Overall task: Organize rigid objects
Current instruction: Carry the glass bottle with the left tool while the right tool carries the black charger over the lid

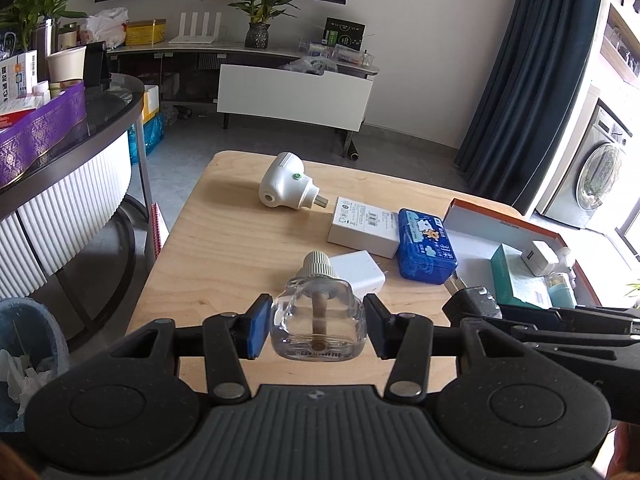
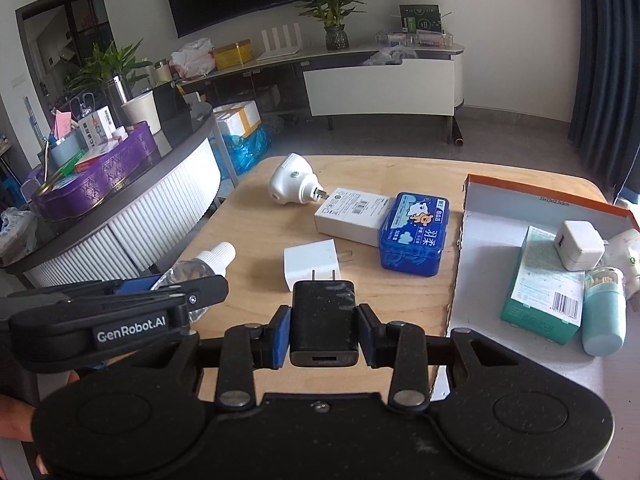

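Observation:
My left gripper [image 1: 318, 326] is shut on a clear liquid bottle [image 1: 318, 320] with a ribbed white cap, held above the wooden table [image 1: 224, 240]. My right gripper [image 2: 324, 330] is shut on a black charger [image 2: 324, 320], prongs pointing forward. The left gripper and its bottle [image 2: 200, 270] also show at the left of the right wrist view. On the table lie a white charger [image 2: 312, 262], a blue tin [image 2: 414, 236], a white flat box [image 2: 350, 214] and a white plug-in heater [image 2: 292, 180]. The orange-rimmed tray [image 2: 492, 216] stands at the right.
The tray holds a green box [image 2: 546, 280], a white cube charger [image 2: 578, 244], a teal toothpick tube [image 2: 604, 308] and another white heater [image 2: 628, 248]. A round dark counter [image 2: 132, 184] with clutter stands left. A bin [image 1: 24, 344] sits by the table's left.

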`<action>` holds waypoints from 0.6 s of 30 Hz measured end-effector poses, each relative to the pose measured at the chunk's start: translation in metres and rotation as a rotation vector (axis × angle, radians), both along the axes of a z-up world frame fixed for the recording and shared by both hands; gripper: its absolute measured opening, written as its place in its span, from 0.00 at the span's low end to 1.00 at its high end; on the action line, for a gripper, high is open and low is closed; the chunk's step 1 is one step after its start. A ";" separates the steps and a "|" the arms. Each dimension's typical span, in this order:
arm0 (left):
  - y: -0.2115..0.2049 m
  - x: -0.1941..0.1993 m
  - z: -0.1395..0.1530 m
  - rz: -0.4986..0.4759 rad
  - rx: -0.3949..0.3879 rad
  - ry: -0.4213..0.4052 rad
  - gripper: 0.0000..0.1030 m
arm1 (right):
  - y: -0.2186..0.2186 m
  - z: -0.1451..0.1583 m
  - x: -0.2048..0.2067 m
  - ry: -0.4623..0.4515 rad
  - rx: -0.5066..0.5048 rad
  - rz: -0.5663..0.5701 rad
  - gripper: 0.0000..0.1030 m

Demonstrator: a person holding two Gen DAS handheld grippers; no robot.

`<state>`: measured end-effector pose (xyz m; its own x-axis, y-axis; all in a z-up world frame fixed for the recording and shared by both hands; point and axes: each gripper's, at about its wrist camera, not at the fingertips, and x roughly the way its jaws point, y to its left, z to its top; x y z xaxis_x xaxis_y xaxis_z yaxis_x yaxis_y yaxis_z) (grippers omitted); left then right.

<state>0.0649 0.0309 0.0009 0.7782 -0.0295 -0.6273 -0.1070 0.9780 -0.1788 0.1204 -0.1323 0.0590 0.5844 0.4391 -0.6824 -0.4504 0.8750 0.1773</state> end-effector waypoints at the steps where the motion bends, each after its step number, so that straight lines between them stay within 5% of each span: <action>1: -0.002 0.000 0.001 -0.005 0.004 -0.002 0.48 | -0.002 0.002 -0.002 -0.006 0.003 -0.006 0.42; 18: -0.035 -0.001 0.012 -0.065 0.017 -0.017 0.48 | -0.042 0.016 -0.014 -0.030 0.028 -0.092 0.42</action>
<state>0.0638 -0.0042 0.0128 0.7855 -0.0700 -0.6149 -0.0402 0.9857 -0.1636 0.1064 -0.1743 0.0750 0.6429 0.4014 -0.6523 -0.3738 0.9078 0.1902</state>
